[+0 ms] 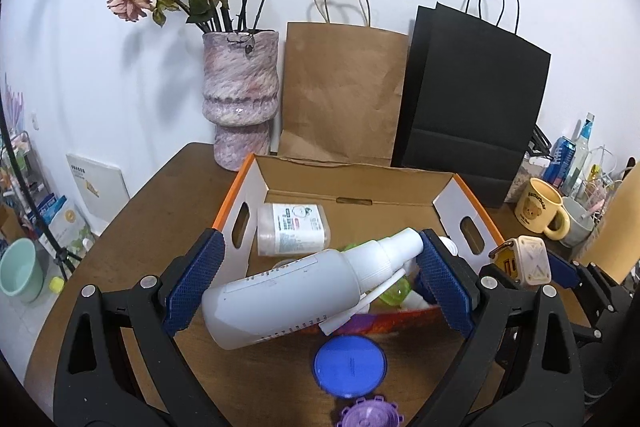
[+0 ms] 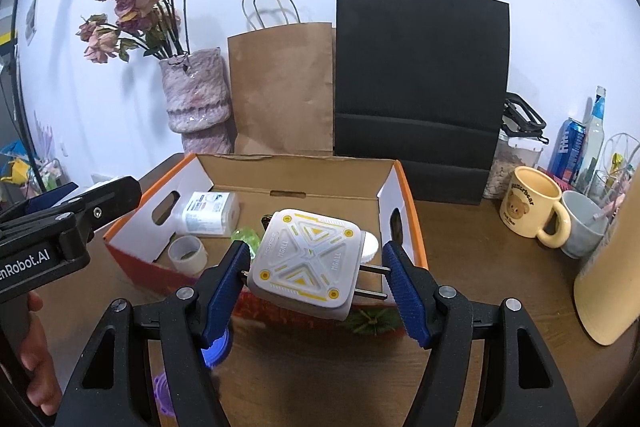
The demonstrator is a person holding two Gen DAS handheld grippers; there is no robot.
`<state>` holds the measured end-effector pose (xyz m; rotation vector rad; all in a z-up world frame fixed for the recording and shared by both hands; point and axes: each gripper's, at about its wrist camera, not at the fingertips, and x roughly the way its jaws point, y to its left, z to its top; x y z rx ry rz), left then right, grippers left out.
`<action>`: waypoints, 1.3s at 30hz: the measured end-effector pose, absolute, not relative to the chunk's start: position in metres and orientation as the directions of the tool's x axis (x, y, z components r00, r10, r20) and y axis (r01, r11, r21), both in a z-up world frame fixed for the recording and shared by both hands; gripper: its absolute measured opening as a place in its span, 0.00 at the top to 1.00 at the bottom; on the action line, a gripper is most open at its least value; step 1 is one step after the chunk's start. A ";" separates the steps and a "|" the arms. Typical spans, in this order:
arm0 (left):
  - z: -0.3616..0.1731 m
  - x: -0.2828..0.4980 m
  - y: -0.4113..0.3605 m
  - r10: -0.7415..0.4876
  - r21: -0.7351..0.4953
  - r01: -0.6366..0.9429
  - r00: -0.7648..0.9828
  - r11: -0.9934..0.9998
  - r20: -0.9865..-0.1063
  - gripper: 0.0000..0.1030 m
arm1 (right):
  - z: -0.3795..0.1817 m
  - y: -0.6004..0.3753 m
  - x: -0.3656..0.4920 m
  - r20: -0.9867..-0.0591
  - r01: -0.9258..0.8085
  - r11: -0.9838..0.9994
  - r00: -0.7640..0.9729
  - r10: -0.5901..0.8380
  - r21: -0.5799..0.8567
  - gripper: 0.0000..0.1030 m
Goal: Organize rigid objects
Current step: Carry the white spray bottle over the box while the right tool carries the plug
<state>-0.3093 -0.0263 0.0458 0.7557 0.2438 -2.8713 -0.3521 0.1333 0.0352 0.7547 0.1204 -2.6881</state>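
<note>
My left gripper (image 1: 316, 275) is shut on a white spray bottle (image 1: 296, 291), held tilted over the front edge of an open cardboard box (image 1: 360, 183) with orange rims. My right gripper (image 2: 316, 283) is shut on a white and yellow plug charger (image 2: 308, 263), held above the box's front right; the charger also shows in the left wrist view (image 1: 522, 259). In the box lie a clear labelled bottle (image 1: 292, 229), a green item (image 2: 246, 237) and a white tape roll (image 2: 187, 253). A blue lid (image 1: 350, 365) and a purple toothed piece (image 1: 368, 413) lie on the table in front.
A pink vase of dried roses (image 1: 240, 95), a brown paper bag (image 1: 342, 91) and a black paper bag (image 1: 472, 95) stand behind the box. A yellow bear mug (image 2: 534, 205), a grey cup (image 2: 582, 223), cans and bottles crowd the right. The brown table edge (image 1: 120, 219) drops off left.
</note>
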 end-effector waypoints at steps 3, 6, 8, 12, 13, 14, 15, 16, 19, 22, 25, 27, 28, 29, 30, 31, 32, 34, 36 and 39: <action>0.045 -0.319 -0.027 -0.112 -0.117 0.195 -0.859 -0.974 -0.499 0.08 | 0.033 0.130 -0.362 -0.525 0.347 -0.938 -0.796 -0.300 0.010 0.29; 0.044 -0.329 -0.026 -0.117 -0.108 0.196 -0.858 -0.975 -0.501 0.08 | 0.030 0.127 -0.372 -0.532 0.346 -0.938 -0.793 -0.298 0.009 0.29; 0.042 -0.335 -0.026 -0.120 -0.101 0.196 -0.855 -0.976 -0.504 0.08 | 0.028 0.125 -0.378 -0.536 0.348 -0.937 -0.790 -0.298 0.008 0.29; 0.037 -0.347 -0.027 -0.128 -0.087 0.199 -0.848 -0.976 -0.514 0.08 | 0.024 0.122 -0.391 -0.546 0.350 -0.937 -0.785 -0.294 0.001 0.29; 0.036 -0.351 -0.028 -0.130 -0.083 0.200 -0.846 -0.976 -0.517 0.08 | 0.023 0.121 -0.394 -0.549 0.351 -0.937 -0.783 -0.292 -0.002 0.29; 0.034 -0.354 -0.028 -0.131 -0.079 0.201 -0.845 -0.976 -0.519 0.08 | 0.022 0.121 -0.396 -0.551 0.351 -0.936 -0.782 -0.291 -0.003 0.29; 0.033 -0.357 -0.029 -0.135 -0.075 0.202 -0.843 -0.977 -0.521 0.08 | 0.020 0.120 -0.399 -0.554 0.351 -0.936 -0.780 -0.290 -0.005 0.29; 0.032 -0.359 -0.029 -0.137 -0.071 0.203 -0.842 -0.977 -0.522 0.08 | 0.019 0.119 -0.403 -0.558 0.353 -0.936 -0.778 -0.288 -0.008 0.29; 0.028 -0.369 -0.031 -0.143 -0.056 0.203 -0.836 -0.978 -0.529 0.08 | 0.015 0.117 -0.412 -0.566 0.355 -0.935 -0.773 -0.286 -0.014 0.29; 0.023 -0.378 -0.032 -0.153 -0.040 0.206 -0.829 -0.978 -0.537 0.08 | 0.010 0.115 -0.422 -0.574 0.360 -0.933 -0.768 -0.283 -0.022 0.29; 0.019 -0.385 -0.034 -0.161 -0.025 0.207 -0.826 -0.978 -0.541 0.08 | 0.006 0.113 -0.430 -0.582 0.365 -0.930 -0.764 -0.280 -0.032 0.29; 0.017 -0.389 -0.035 -0.161 -0.019 0.203 -0.825 -0.979 -0.542 0.08 | 0.004 0.111 -0.434 -0.584 0.370 -0.928 -0.761 -0.281 -0.035 0.29; 0.016 -0.391 -0.036 -0.163 -0.015 0.204 -0.824 -0.979 -0.542 0.08 | 0.003 0.111 -0.436 -0.586 0.375 -0.927 -0.759 -0.284 -0.036 0.29; 0.015 -0.392 -0.037 -0.167 -0.012 0.206 -0.823 -0.978 -0.543 0.08 | 0.002 0.110 -0.438 -0.588 0.381 -0.924 -0.755 -0.289 -0.034 0.29; 0.014 -0.394 -0.038 -0.169 -0.013 0.209 -0.822 -0.978 -0.544 0.08 | 0.001 0.109 -0.440 -0.591 0.393 -0.919 -0.748 -0.302 -0.029 0.29; 0.012 -0.395 -0.039 -0.165 -0.017 0.208 -0.821 -0.978 -0.547 0.08 | 0.001 0.108 -0.441 -0.592 0.398 -0.917 -0.746 -0.306 -0.028 0.29; 0.011 -0.397 -0.040 -0.163 -0.017 0.206 -0.819 -0.978 -0.550 0.08 | 0.000 0.107 -0.442 -0.593 0.401 -0.916 -0.745 -0.306 -0.031 0.29; 0.010 -0.397 -0.041 -0.168 -0.014 0.210 -0.820 -0.978 -0.548 0.08 | -0.001 0.106 -0.444 -0.596 0.405 -0.914 -0.742 -0.308 -0.031 0.29; 0.010 -0.397 -0.042 -0.166 -0.019 0.210 -0.822 -0.977 -0.544 0.01 | -0.003 0.107 -0.446 -0.603 0.409 -0.912 -0.733 -0.315 -0.021 0.28; 0.009 -0.396 -0.042 -0.160 -0.023 0.205 -0.824 -0.978 -0.543 0.00 | -0.002 0.110 -0.444 -0.592 0.397 -0.917 -0.744 -0.310 -0.019 0.07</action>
